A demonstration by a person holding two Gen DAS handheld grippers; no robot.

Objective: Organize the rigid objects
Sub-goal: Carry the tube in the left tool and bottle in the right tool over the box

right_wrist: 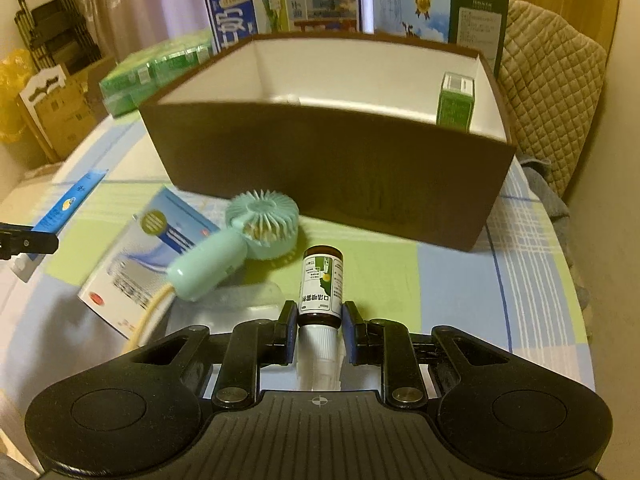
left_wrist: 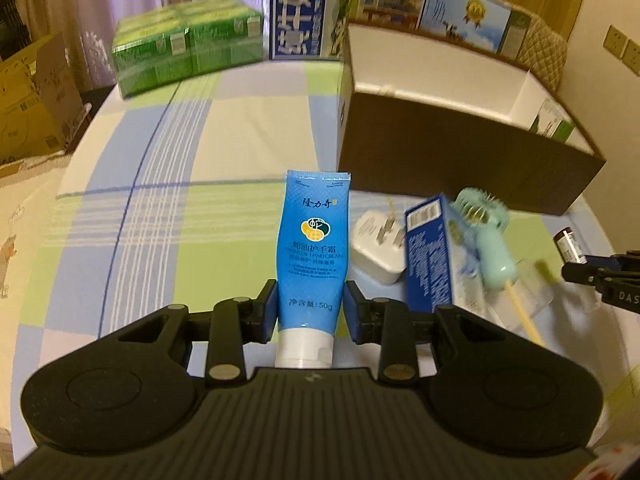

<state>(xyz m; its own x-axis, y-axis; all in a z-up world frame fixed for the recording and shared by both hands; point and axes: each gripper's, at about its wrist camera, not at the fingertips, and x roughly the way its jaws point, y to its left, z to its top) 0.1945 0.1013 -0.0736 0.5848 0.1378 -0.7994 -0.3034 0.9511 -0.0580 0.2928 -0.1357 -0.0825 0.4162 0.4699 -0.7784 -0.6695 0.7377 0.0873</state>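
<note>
The surface (left_wrist: 248, 120), under a checked cloth of blue, green and cream, lies bare over its left half in the left wrist view, with open room running back to a green shrink-wrapped pack (left_wrist: 188, 50) at the far edge. On the right side stands a big brown box (right_wrist: 332, 168), open-topped with white inner walls; its near wall is a straight dark edge facing both grippers, and a small green carton (right_wrist: 456, 102) stands upright in its far right corner. Tall printed milk cartons (right_wrist: 284, 0) rise behind it. Between the box and the grippers the cloth is crowded: a flat blue-and-white package (right_wrist: 148, 256), a mint handheld fan (right_wrist: 240, 236) lying across it, and a white plug adapter (left_wrist: 380, 244) just beside them.

The left gripper (left_wrist: 310, 312) has its fingers clenched on a blue hand cream tube (left_wrist: 314, 248), pads pressing its lower body, white cap toward the camera and crimped end pointing away; the tube is held clear of the cloth, in front of the box.

The right gripper (right_wrist: 320, 332) grips a small brown spray bottle (right_wrist: 322, 284) with a green-and-white label, fingers closed just above its white nozzle, the bottle's base pointing toward the box wall.
</note>
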